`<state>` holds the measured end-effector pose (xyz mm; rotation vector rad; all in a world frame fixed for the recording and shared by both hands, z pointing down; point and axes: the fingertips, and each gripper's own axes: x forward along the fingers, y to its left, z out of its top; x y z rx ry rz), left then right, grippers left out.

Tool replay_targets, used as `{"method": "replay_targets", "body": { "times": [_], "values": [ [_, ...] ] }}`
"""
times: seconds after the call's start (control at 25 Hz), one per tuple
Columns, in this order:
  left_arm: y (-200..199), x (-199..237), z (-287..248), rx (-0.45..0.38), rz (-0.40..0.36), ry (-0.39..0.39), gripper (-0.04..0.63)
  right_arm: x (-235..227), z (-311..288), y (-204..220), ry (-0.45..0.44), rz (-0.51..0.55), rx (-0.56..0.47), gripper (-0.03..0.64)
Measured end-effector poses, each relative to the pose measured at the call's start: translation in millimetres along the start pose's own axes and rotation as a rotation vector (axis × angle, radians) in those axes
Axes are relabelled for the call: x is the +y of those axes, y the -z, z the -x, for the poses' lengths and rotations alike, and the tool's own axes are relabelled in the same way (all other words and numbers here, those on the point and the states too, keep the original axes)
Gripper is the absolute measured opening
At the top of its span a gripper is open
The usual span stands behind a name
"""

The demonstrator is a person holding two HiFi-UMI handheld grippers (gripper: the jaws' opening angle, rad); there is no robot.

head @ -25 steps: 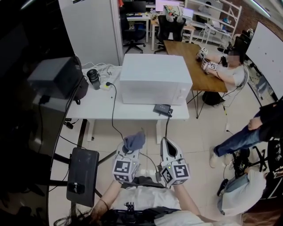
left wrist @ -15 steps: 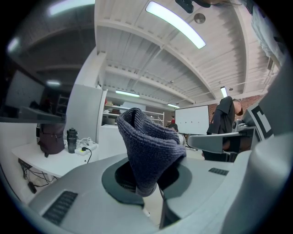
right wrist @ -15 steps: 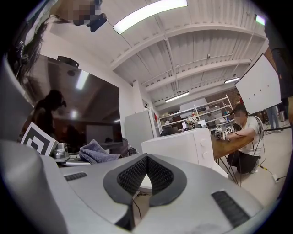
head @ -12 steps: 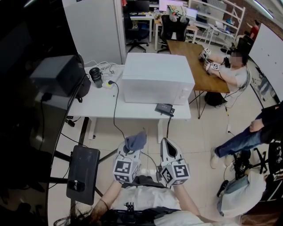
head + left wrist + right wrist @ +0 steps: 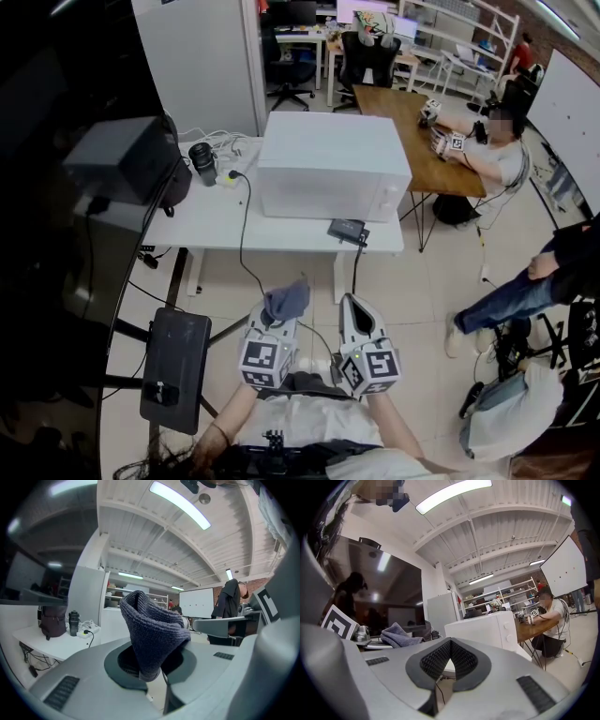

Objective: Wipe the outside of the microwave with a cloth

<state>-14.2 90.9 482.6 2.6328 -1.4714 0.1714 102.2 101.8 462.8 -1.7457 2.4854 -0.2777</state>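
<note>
**Cloth gripped on the left, microwave well ahead on the table**

An open office with a pale tiled floor is seen steeply from above. A long white table point(image 5: 202, 225) stands ahead of the person. A white box-shaped microwave point(image 5: 333, 164) is set toward its right end, with its front and two round knobs turned toward the person. A white power strip point(image 5: 225, 180) lies just left of the microwave, and a thin black cable point(image 5: 241, 234) is led from it over the table's front edge toward the floor. A black cylindrical tumbler point(image 5: 201, 161) stands near the strip. A small flat black device point(image 5: 345, 231) rests at the front edge, below the microwave's right corner. Behind this table a brown wooden table point(image 5: 408, 127) is seen, with a seated person point(image 5: 492, 155) at its right side.

Both grippers are held low and close to the person's body, side by side and well apart from the white table. The left gripper point(image 5: 278, 317) is clamped on a grey-blue knitted cloth point(image 5: 286, 300). In the left gripper view the cloth is seen bunched and standing up out of the closed jaws. The cloth touches neither the microwave nor the table. The right gripper point(image 5: 359, 314) is held just beside the left one. In the right gripper view its jaws are seen pressed together with nothing between them, and the microwave shows beyond them.
</note>
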Motion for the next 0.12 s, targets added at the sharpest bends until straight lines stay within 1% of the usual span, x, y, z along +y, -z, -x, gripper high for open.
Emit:
{"method": "replay_targets", "body": {
  "times": [0.12],
  "values": [
    [4.3, 4.1, -0.1, -0.002, -0.003, -0.014, 0.048, -0.9, -0.5, 1.0, 0.000, 0.000, -0.005, 0.011]
  ]
}}
